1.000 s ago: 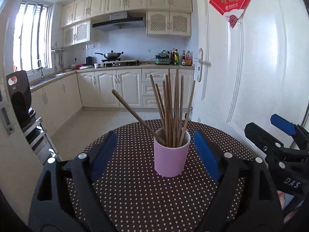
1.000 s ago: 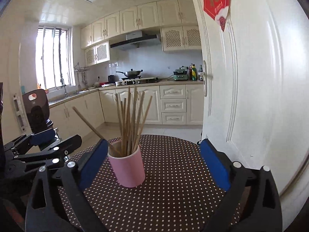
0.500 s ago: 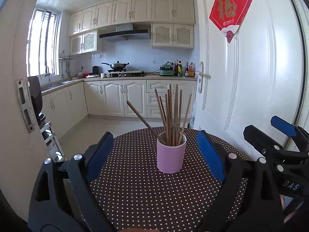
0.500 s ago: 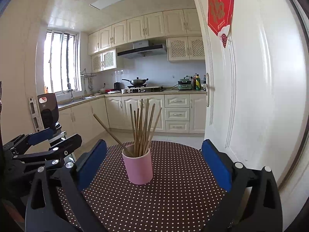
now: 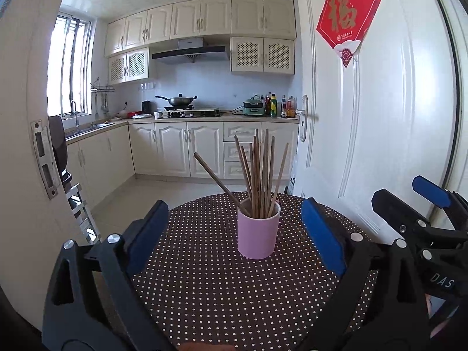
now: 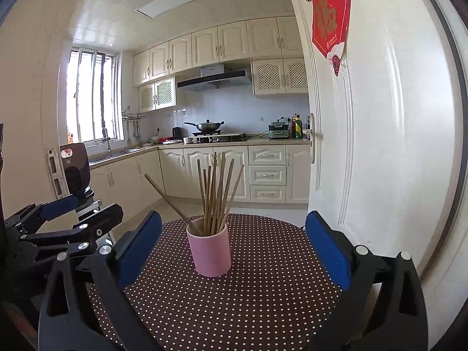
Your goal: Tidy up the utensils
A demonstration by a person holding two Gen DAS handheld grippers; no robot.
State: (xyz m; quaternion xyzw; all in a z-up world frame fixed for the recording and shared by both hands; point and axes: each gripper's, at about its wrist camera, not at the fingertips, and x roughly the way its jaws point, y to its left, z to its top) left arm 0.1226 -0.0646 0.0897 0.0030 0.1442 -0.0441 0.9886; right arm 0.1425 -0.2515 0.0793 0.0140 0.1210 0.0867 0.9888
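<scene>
A pink cup stands upright on a round table with a dark polka-dot cloth. Several wooden chopsticks stand in it, and one leans out to the left. My left gripper is open and empty, pulled back from the cup. My right gripper is open and empty too, with the cup and chopsticks between its spread fingers but further off. The right gripper shows at the right edge of the left wrist view.
A white door stands close behind the table on the right. A doorframe is on the left, with a folding step stool beside it. The kitchen counter and cabinets are beyond.
Both grippers have drawn back and up from the cup, which looks smaller and further away. Both stay open and empty. The cup and chopsticks have not moved.
</scene>
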